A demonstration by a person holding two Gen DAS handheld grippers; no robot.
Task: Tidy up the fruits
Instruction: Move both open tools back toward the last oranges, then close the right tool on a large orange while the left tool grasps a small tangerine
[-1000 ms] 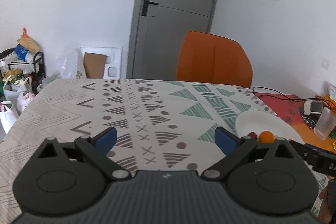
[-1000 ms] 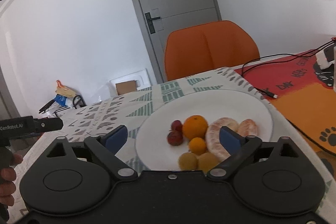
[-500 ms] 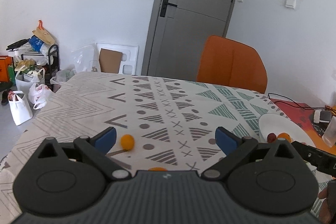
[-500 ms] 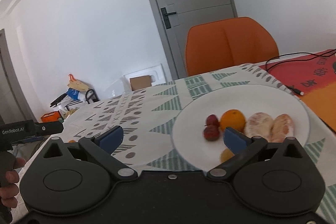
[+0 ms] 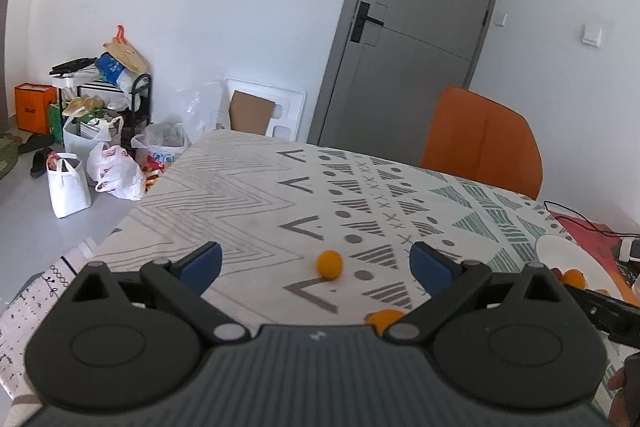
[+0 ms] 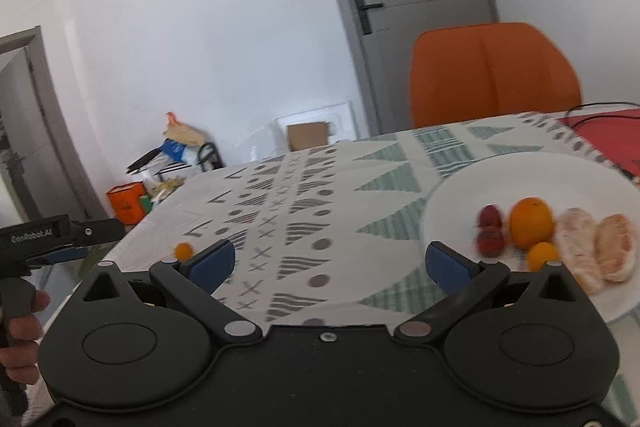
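Where blue pads gape, small orange fruit (image 5: 329, 265) ahead of left tool (image 5: 316, 267).

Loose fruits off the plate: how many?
2: one orange fruit between the open left fingers, another nearer, partly hidden by the gripper. More may be hidden.

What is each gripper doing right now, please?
Left gripper: open, holding nothing.
Right gripper: open, holding nothing.
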